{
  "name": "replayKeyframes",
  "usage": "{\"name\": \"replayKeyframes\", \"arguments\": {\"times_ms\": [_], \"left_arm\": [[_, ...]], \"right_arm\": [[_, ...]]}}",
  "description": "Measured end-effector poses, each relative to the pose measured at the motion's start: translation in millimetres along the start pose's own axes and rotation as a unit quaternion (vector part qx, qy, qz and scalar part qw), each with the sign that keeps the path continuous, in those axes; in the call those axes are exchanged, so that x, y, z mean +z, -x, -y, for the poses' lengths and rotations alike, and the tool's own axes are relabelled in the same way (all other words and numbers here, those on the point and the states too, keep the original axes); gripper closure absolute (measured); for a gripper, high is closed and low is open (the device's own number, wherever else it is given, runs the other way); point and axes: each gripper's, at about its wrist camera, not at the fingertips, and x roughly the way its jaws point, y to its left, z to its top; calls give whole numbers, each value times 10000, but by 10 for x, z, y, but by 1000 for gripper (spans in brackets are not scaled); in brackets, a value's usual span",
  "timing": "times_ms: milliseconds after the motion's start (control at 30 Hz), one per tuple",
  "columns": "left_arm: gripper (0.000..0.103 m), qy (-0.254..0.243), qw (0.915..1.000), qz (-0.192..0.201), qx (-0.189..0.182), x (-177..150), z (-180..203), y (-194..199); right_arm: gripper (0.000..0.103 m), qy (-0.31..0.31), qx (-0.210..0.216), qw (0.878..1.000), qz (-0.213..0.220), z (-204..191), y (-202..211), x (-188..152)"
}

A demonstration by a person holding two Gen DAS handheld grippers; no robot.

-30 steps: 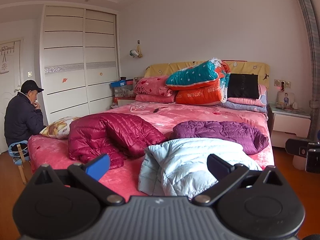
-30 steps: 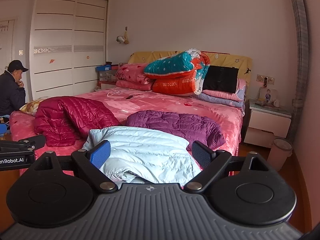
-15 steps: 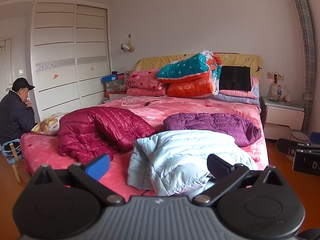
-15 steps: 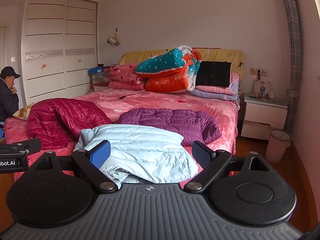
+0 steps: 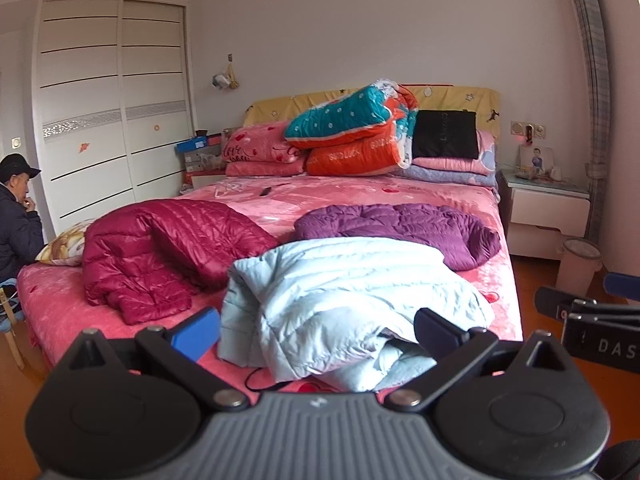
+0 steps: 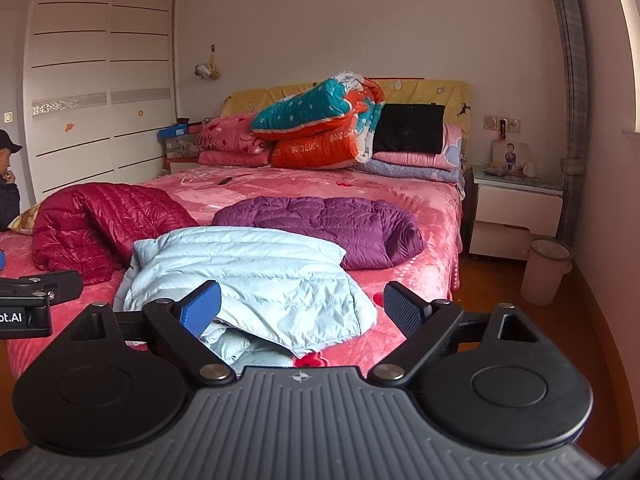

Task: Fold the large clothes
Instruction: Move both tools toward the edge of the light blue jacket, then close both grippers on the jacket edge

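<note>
Pale blue down jacket (image 5: 352,296) heaped at the near foot edge of the pink bed (image 5: 400,196), crumpled, unfolded. Crimson jacket (image 5: 160,252) just beside it on the left, touching; purple jacket (image 5: 400,228) behind, close against it. Left claw (image 5: 318,330) spread wide, empty, short of the blue jacket — right claw (image 6: 300,310) likewise wide apart, holding nothing. Stacked quilts (image 6: 320,124) at the headboard. Seated person (image 5: 18,216) at far left; nightstand (image 6: 516,208) and bin (image 6: 546,270) at right.
</note>
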Motion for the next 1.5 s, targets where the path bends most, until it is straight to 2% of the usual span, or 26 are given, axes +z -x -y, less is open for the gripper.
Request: {"name": "replayKeyframes", "arguments": {"times_ms": [267, 400, 567, 733, 833, 900, 1033, 1233, 1300, 1433, 1500], "left_arm": [[1, -88, 9996, -197, -185, -207, 48, -291], [1, -345, 9984, -362, -268, -358, 76, -481], [1, -477, 9964, -632, -300, -548, 98, -816], [1, -836, 9939, -712, 26, -689, 175, -1201], [1, -1001, 9920, -758, 79, -739, 210, -1394], [1, -1130, 9914, -643, 139, -765, 232, -1479], [1, -1692, 9837, -386, 461, -817, 292, -1664], [10, -1692, 9838, 36, 596, -783, 259, -1771], [18, -1583, 9855, 166, 595, -752, 240, -1797], [32, -1205, 9916, 317, 337, -673, 150, -1851], [45, -990, 9944, 309, 193, -629, 92, -1885]], "right_arm": [[0, -415, -238, 9983, -325, 254, -373, -303], [0, -756, -332, 9945, -639, 429, -624, -467], [0, -945, -301, 9910, -896, 529, -843, -634], [0, -783, -218, 9909, -1077, 541, -1021, -730], [0, -705, -160, 9903, -1183, 548, -1111, -770], [0, -688, -105, 9893, -1279, 548, -1169, -801], [0, -651, -27, 9885, -1367, 541, -1259, -825], [0, -608, -26, 9875, -1452, 540, -1391, -854], [0, -591, -11, 9869, -1498, 528, -1458, -859], [0, -512, 48, 9877, -1479, 491, -1550, -873], [0, -489, 100, 9879, -1467, 476, -1585, -878]]}}
